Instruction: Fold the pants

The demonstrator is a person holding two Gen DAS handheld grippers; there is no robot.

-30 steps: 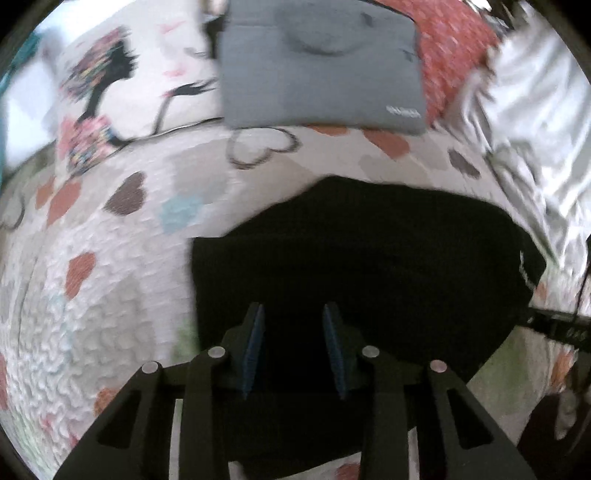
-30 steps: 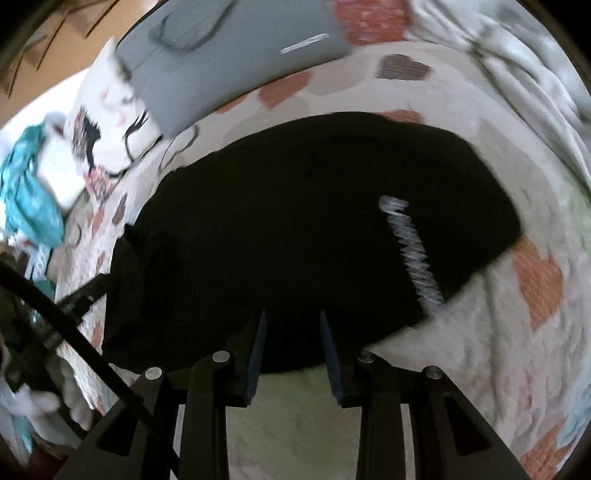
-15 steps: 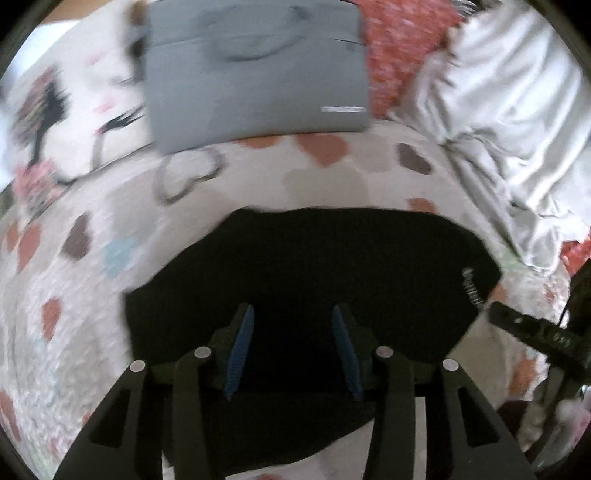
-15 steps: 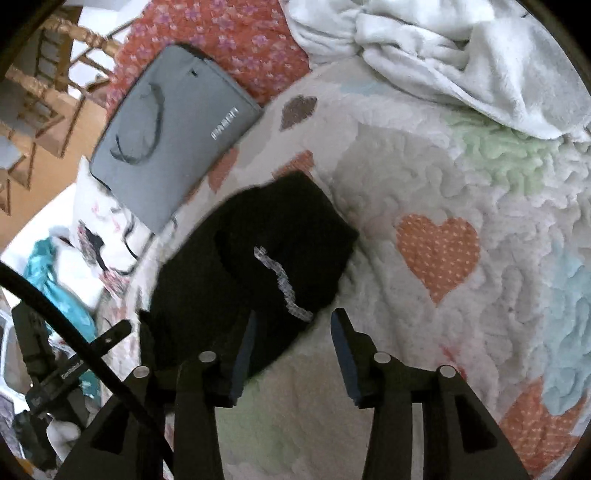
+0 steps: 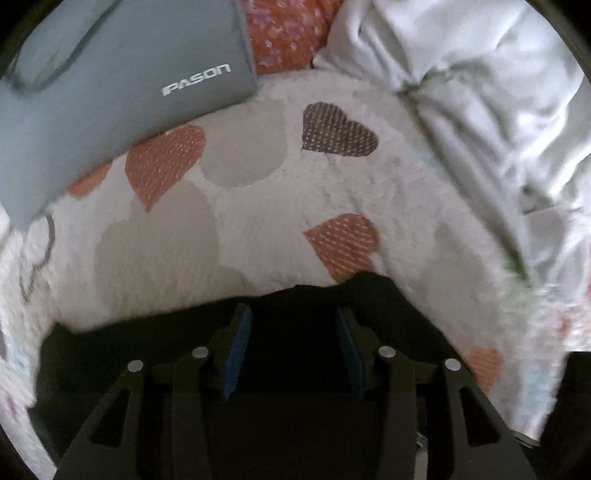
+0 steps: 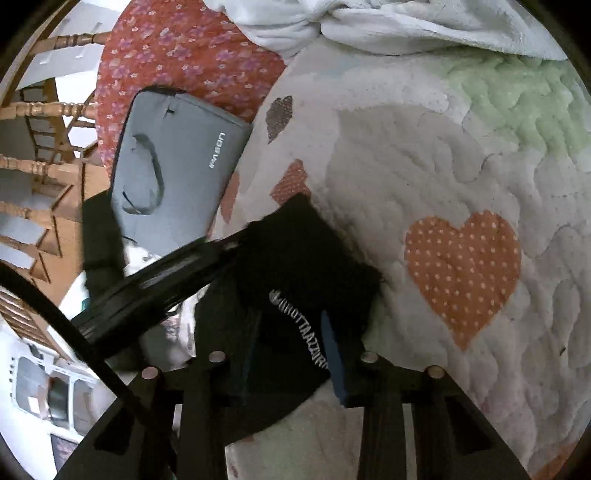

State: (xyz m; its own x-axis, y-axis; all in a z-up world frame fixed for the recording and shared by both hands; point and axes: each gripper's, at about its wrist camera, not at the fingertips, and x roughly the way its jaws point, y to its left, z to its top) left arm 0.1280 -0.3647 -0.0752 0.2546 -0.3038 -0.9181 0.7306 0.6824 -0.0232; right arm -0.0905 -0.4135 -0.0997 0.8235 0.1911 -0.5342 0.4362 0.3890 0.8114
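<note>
The black pants (image 5: 110, 350) lie folded on a quilt with hearts (image 5: 258, 221). My left gripper (image 5: 291, 317) hangs over their far edge. Its jaws are opening, and dark cloth lies below the blue pads without being pinched. In the right wrist view the pants (image 6: 303, 258) show white lettering near one end. My right gripper (image 6: 290, 321) is closing on that end, and the bunched fabric fills the gap from pad to pad. The black body of the left tool (image 6: 166, 269) crosses that view above the pants' left side.
A grey laptop sleeve (image 5: 110, 81) (image 6: 173, 166) lies just beyond the pants. A crumpled white blanket (image 5: 461, 92) (image 6: 369, 26) and a red floral pillow (image 5: 288, 29) (image 6: 177, 62) are heaped behind. A wooden chair (image 6: 44, 173) stands off the bed's edge.
My left gripper slid across the pants to their far edge and its jaws widened. My right gripper rolled, came to the lettered end, spread its jaws, then narrowed them around the fabric.
</note>
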